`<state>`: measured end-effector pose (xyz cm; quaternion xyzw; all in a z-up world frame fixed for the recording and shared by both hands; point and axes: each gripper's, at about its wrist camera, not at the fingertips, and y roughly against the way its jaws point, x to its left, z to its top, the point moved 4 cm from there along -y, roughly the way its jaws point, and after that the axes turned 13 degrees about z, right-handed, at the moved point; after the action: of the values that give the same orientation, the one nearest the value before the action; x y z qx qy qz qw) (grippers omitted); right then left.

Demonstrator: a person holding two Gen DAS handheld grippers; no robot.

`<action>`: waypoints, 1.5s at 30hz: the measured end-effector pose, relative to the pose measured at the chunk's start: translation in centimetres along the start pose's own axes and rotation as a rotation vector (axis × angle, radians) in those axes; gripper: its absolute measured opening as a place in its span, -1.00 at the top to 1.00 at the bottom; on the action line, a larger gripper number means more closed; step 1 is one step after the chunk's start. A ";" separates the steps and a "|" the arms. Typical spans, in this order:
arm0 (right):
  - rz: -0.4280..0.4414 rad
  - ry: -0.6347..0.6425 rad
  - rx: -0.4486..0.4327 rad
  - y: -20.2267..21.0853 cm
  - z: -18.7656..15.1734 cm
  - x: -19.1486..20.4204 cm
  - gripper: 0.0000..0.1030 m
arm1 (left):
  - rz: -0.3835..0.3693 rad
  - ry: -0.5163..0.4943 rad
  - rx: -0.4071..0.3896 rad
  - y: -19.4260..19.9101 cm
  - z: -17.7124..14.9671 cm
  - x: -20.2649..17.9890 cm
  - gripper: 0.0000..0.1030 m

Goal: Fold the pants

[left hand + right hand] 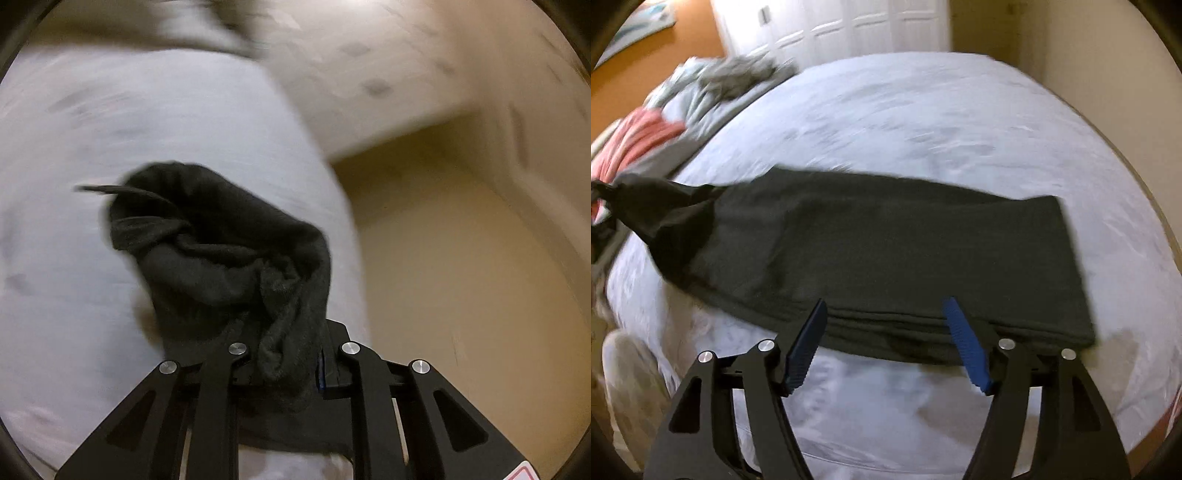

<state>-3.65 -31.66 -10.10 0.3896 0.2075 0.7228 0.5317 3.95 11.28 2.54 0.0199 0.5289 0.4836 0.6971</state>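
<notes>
Dark pants [886, 240] lie in a long band across the white bed [923, 122] in the right wrist view. Their left end [646, 199] is lifted off the sheet and stretched toward the frame's far left edge. My right gripper [885, 301] is open just above the near edge of the pants, its blue pads [807, 347] showing and nothing between them. In the left wrist view, my left gripper [291, 354] is shut on a bunched end of the pants [221, 251], which hangs in front of it above the bed [92, 147]. The cloth hides its fingertips.
A heap of grey clothes [738, 74] and a pink garment [635, 136] sit at the bed's far left corner. White closet doors [831, 26] stand behind the bed. Tan floor [461, 277] runs beside the bed's edge, below a pale wall [406, 74].
</notes>
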 end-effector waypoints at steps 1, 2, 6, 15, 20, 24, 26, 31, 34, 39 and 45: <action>0.004 -0.030 -0.019 0.8 0.0 -1.1 -0.27 | -0.017 -0.065 0.012 -0.2 -0.9 -3.1 0.75; 0.017 -0.075 -0.048 2.0 0.0 -2.5 -0.27 | -0.023 -0.130 0.032 -0.8 -2.1 -6.2 0.71; 0.081 -0.189 -0.081 3.1 0.4 -5.2 -0.33 | -0.044 -0.336 0.129 -4.9 -8.9 -14.6 -0.84; 0.210 -0.236 -0.044 1.0 1.5 -6.1 -0.53 | 0.092 -0.336 0.210 -8.6 -14.8 -7.0 -0.83; 0.298 -0.294 0.030 -4.7 4.3 -5.6 -0.48 | 0.163 -0.463 0.133 -8.8 -15.5 -4.8 -0.83; 0.344 -0.330 0.098 -9.1 4.2 -3.9 -0.10 | 0.154 -0.540 0.116 -9.9 -16.7 -5.0 -0.83; 0.269 -0.254 0.086 -9.2 4.4 -2.6 0.52 | 0.167 -0.582 0.100 -9.9 -17.2 -5.0 -0.83; 0.317 -0.177 -0.042 -3.9 7.6 -0.5 0.72 | 0.105 -0.563 0.064 -8.3 -16.8 -5.3 -0.83; 0.297 -0.055 -0.157 2.5 9.9 0.9 0.72 | 0.072 -0.531 0.053 -7.7 -16.2 -5.3 -0.83; 0.063 -0.088 -0.100 4.0 7.4 -5.7 0.69 | 0.072 -0.465 0.129 -9.3 -16.0 -4.7 -0.83; -0.023 -0.233 0.011 0.5 2.0 -10.9 0.59 | 0.112 -0.344 0.228 -12.5 -15.4 -3.4 -0.83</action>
<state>-0.95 -42.22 -12.31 0.4716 0.1526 0.6653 0.5584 0.61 -5.14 -8.57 0.2103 0.4516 0.4481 0.7423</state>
